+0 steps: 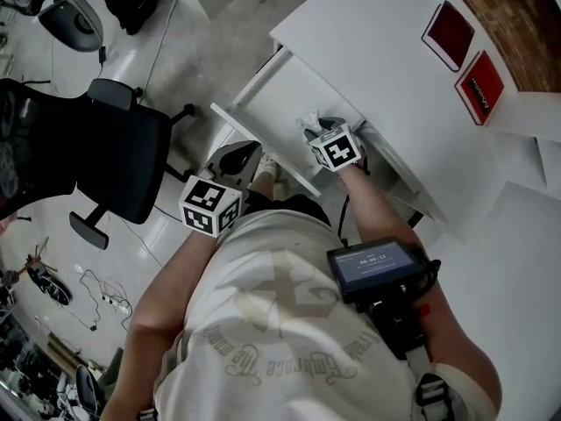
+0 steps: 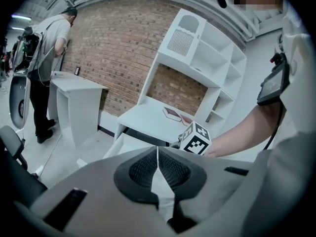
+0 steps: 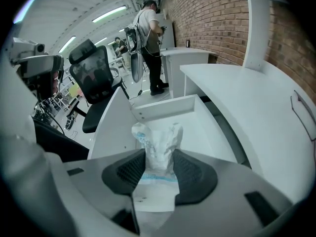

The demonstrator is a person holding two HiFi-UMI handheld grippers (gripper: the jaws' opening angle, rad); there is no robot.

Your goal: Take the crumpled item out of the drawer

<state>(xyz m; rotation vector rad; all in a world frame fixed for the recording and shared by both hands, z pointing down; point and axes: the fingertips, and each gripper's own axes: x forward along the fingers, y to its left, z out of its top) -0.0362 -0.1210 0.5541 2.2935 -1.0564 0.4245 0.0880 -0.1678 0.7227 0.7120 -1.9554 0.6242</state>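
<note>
We see the right gripper (image 3: 159, 171) clamped on the item (image 3: 158, 144), a crumpled white wad with pale blue print, its 2 dark pads (image 3: 129, 171) pressing it from both sides. The wad's upper end sticks out past the pads, and the gripper points steeply down over the open drawer (image 3: 170, 106). We cannot tell whether the wad is clear of the drawer's floor. In the head view the right gripper (image 1: 314, 130) reaches into the drawer (image 1: 263, 140) near the desk (image 1: 368, 42), and the item (image 1: 308, 119) shows as a white tuft just beyond its marker cube. The left gripper (image 2: 158, 168) has its jaws pressed together with nothing between them, only a thin seam showing. In the head view the left gripper (image 1: 235, 158) is just outside the drawer's front edge and not touching it. 2 red booklets (image 1: 449, 33) lie on the desk's far side, well apart from the drawer. A black chair (image 1: 114, 156) stands to the left. A person (image 3: 148, 41) stands at another white desk by the brick wall.
</note>
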